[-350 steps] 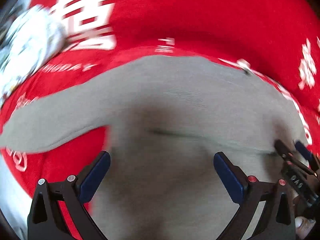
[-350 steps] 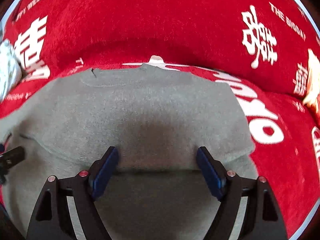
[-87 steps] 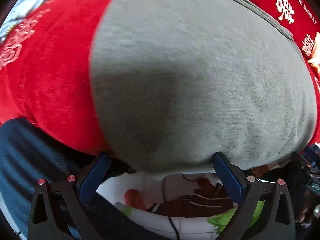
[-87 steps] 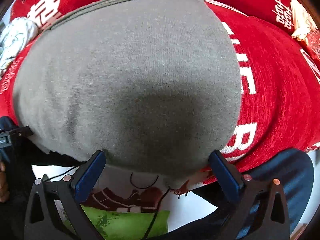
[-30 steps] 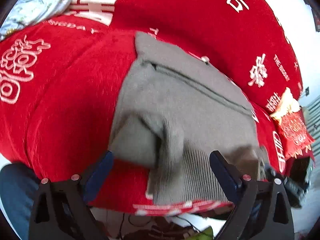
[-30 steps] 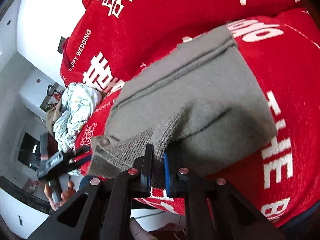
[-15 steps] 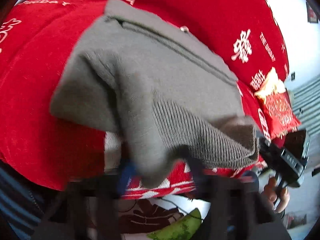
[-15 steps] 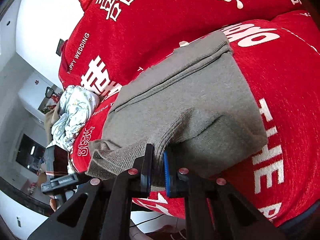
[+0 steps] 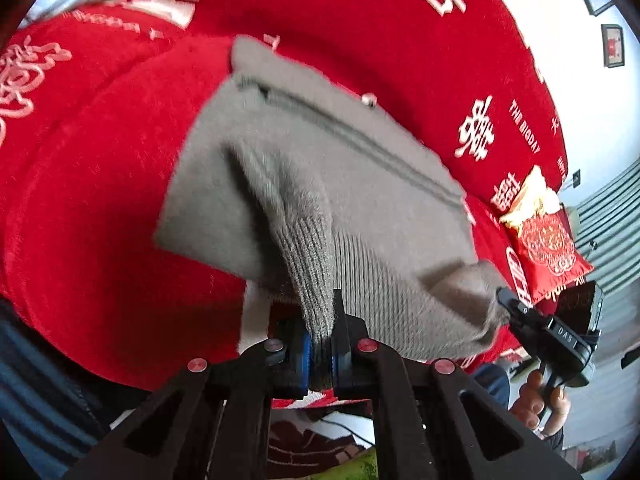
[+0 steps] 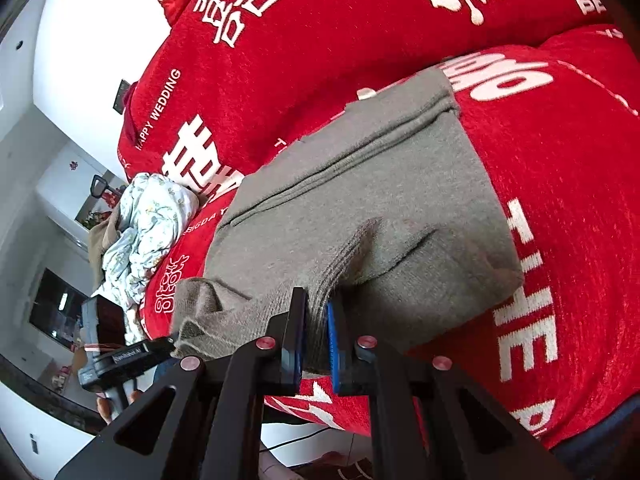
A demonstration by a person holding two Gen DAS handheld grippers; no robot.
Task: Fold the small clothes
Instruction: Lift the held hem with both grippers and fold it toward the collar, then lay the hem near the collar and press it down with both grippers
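A red sofa cover [image 10: 560, 168] with white lettering carries the folded grey sweater [image 10: 380, 200] and crumpled floral cloth [image 10: 148, 220].

The grey sweater [image 9: 352, 184] is soft matt knit, fuzzy across its body and coarsely ribbed at the hem low in the frame. The red cover [image 9: 92, 184] under it is plush, velvety cloth with flat white lettering. The left gripper [image 9: 320, 354] is matt black plastic with blue rubbery pads and small glossy red studs; the right gripper [image 10: 317, 346] looks the same. At left in the right wrist view, a crumpled floral cloth [image 10: 148, 224] looks thin and smooth.
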